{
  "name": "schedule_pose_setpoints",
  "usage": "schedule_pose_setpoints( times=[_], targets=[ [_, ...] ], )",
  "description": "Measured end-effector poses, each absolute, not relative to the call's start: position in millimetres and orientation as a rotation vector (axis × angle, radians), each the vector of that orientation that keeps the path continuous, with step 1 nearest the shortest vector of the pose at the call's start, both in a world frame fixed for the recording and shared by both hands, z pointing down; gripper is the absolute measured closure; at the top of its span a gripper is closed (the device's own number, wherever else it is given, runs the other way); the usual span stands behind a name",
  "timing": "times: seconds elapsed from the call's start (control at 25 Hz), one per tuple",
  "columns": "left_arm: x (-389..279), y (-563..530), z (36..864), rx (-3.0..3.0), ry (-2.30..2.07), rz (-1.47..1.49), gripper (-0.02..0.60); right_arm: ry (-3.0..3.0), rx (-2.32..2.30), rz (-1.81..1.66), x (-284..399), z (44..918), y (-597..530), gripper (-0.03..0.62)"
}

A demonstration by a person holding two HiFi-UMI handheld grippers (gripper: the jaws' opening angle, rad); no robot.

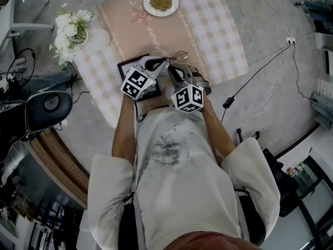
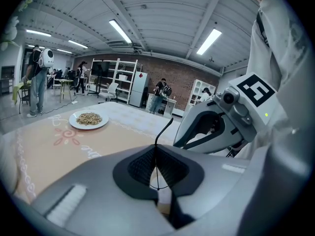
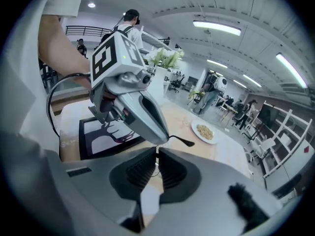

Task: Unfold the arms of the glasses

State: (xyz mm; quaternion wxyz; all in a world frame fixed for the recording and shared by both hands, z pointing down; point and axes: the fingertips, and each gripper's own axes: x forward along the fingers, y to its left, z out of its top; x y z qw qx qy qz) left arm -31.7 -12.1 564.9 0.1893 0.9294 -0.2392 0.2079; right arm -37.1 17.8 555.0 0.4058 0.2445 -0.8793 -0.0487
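**Left claw** (image 2: 156, 154): in the left gripper view the jaws are pressed together on a thin wire part of the glasses (image 2: 166, 130). No gap is seen between the ribbed pads. One dark arm of the glasses rises from the closed tips towards the upper right of that frame.

**Right claw** (image 3: 156, 153): in the right gripper view the jaws are drawn almost flush, and a thin wire of the glasses is pinched between the pads. Only a hairline gap is noted. A dark arm tip projects to the right just above the tips, under the nose of the left claw.

**Position:** in the head view both claws are found at the centre of the frame, with their tips close together. The glasses are held between them, just beyond the upper right corner of a black frame (image 1: 125, 66) that lies on the checked cloth (image 1: 218, 30).

**Surroundings:** a plate (image 1: 161, 2) of food is recorded at the top centre, well apart from the claws. White flowers (image 1: 72, 26) stand at the upper left.
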Motion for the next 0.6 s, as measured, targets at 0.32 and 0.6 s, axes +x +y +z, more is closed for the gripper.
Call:
schedule_pose_setpoints(
  times=[0.32,0.6],
  targets=[
    [-32.2,-12.1,565.1,2.612,-0.674,0.581,0.569,-2.206,0.711,-0.13,-26.5,539.5,5.6,0.569],
    [-33.3,-12.0,566.4,2.611,-0.679,0.582,0.569,-2.19,0.805,-0.124,-12.0,526.1,-6.6,0.572]
  ],
)
